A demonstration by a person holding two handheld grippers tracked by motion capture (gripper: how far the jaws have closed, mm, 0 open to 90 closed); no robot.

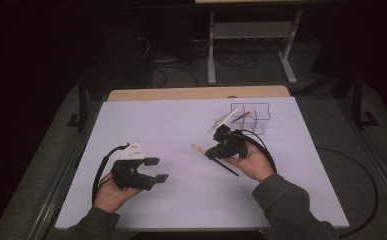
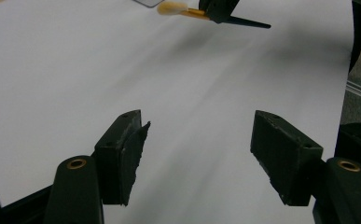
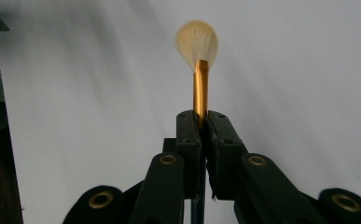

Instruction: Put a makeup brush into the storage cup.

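My right gripper (image 3: 200, 126) is clenched on a brush (image 3: 199, 70) by its gold ferrule, above the white bench (image 1: 181, 125). In the right gripper view the brush's long axis runs straight out along the jaws, pale bristles fanned at the far end. In the high view the brush (image 1: 199, 148) lies near-level, bristles toward the bench's left side, black handle trailing toward the near right. My left gripper (image 2: 199, 154) stands released, jaws wide apart, well apart from the brush. A clear organizer (image 1: 253, 117) sits behind the brush.
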